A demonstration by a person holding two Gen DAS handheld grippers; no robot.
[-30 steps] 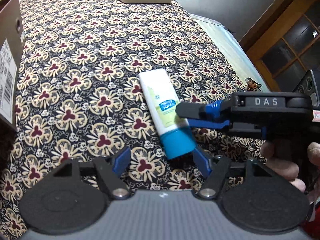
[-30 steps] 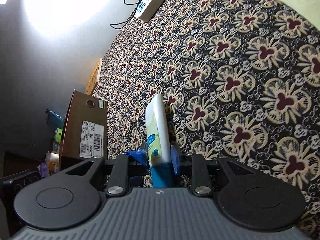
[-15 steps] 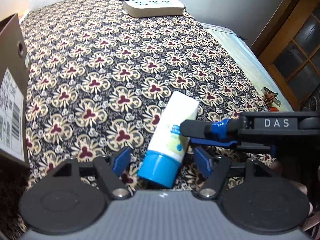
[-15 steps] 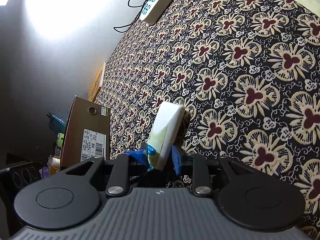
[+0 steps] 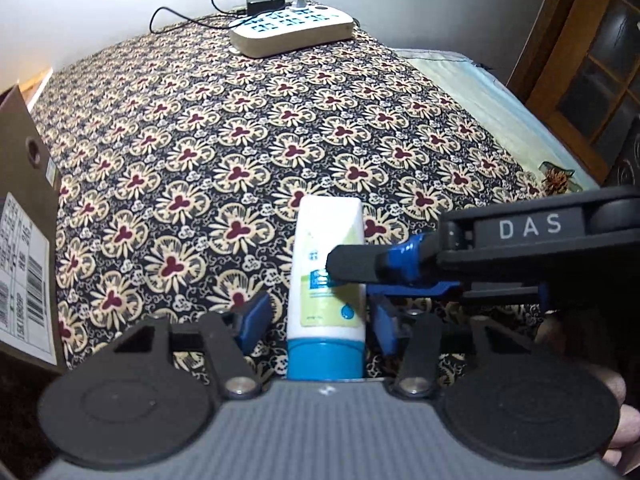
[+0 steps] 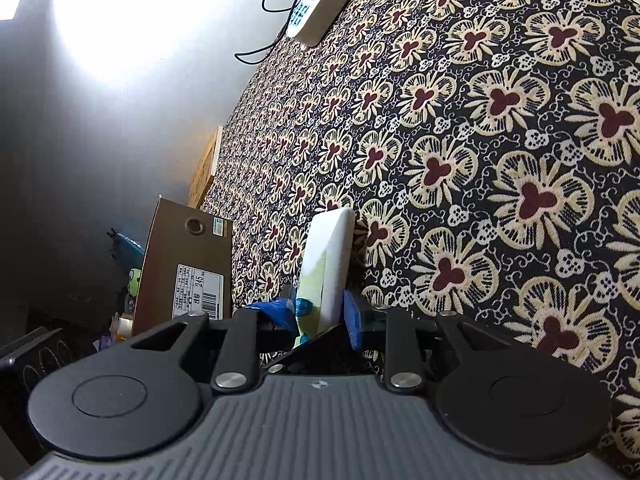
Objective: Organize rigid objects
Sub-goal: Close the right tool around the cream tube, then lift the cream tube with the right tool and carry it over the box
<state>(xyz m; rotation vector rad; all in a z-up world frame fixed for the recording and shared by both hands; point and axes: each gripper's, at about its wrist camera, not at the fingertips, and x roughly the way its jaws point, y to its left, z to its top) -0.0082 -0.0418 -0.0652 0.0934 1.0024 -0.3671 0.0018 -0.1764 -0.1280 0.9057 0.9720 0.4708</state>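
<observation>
The right gripper (image 6: pixel 318 312) has its fingers clenched on a white tube (image 5: pixel 329 272) with a blue cap (image 5: pixel 326 360), pinching it at the middle of its body. In the left wrist view this gripper comes in from the right side, and its black finger (image 5: pixel 352 266) lies across the label of the tube. The tube is held above the flowered cloth (image 5: pixel 200 152), with its cap toward the left gripper's camera and its flat crimped end pointing away.

The left gripper (image 5: pixel 320 320) has its fingers spread apart, one on each side of the tube near the cap. A clear gap shows between the left blue pad (image 5: pixel 254 316) and the tube; on the right side the gap is narrower, and I cannot tell if that pad touches.

The cloth covers a wide surface, and most of it is free in front of both grippers. At the far edge, near the wall, a white power strip (image 5: pixel 292 30) lies with black and white cables plugged in. At the left edge stands a brown cardboard box (image 6: pixel 182 264) with a barcode label, well apart from the tube. At the right edge the cloth ends and a pale blue sheet (image 5: pixel 480 96) continues, with a wooden door frame (image 5: pixel 560 48) beyond it. Part of a hand (image 5: pixel 600 396) shows at the lower right, behind the right gripper.
</observation>
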